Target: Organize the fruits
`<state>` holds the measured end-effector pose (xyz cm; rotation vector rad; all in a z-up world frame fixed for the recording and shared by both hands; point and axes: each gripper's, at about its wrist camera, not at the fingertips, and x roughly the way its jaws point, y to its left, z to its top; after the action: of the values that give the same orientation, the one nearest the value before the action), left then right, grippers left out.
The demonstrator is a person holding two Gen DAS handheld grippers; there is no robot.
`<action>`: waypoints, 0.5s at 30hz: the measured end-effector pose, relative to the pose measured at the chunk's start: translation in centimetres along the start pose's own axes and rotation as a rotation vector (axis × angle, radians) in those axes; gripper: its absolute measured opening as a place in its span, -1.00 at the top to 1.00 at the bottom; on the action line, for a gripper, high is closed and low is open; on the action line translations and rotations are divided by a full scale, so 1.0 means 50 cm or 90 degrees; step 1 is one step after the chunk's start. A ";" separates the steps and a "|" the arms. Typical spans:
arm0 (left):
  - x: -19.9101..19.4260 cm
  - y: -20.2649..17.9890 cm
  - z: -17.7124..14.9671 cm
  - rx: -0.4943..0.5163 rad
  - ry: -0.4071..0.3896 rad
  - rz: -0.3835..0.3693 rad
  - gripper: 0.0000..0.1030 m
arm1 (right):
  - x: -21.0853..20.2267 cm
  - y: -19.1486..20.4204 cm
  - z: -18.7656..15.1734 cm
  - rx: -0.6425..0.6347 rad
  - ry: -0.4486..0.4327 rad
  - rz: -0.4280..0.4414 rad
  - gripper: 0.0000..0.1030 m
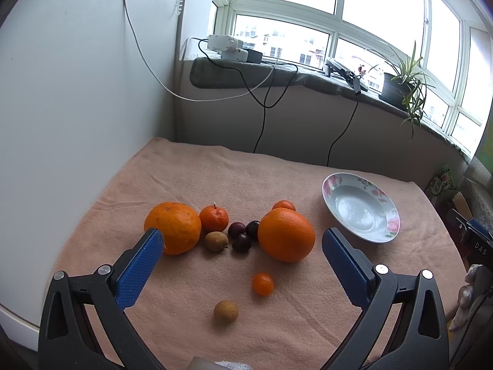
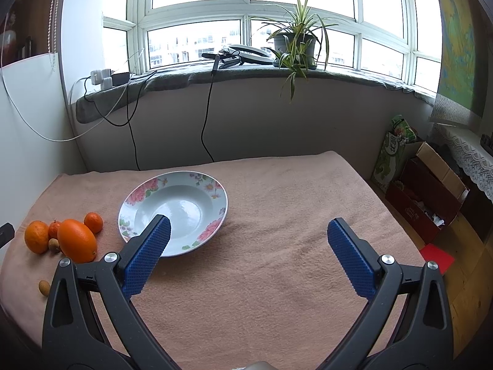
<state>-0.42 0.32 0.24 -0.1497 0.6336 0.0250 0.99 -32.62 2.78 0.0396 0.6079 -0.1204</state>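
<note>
Ten or so fruits lie loose on the pink towel [image 1: 191, 172] ahead of the left gripper [image 1: 243, 240], whose blue fingers [image 1: 140, 269] stand wide apart and empty. The big orange [image 1: 286, 235] sits between the fingertips, nearer the right finger; the rough orange [image 1: 173, 227] lies just beyond the left fingertip. Both look heavy, firm and round, so a hold across the widest middle should keep them from rolling out. The dark plums [image 1: 242, 242] between them are probably soft and slick, and want a light squeeze. The right gripper [image 2: 248, 236] is likewise spread and empty, with the flowered plate [image 2: 215, 195] partly behind its left finger; it looks breakable.
</note>
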 end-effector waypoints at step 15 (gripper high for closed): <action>0.001 0.001 -0.002 -0.003 0.003 -0.003 -0.99 | -0.001 0.005 -0.005 0.000 0.004 0.000 -1.00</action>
<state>-0.42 0.36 0.13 -0.1558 0.6382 0.0210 0.84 -32.35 2.60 0.0401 0.6135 -0.1198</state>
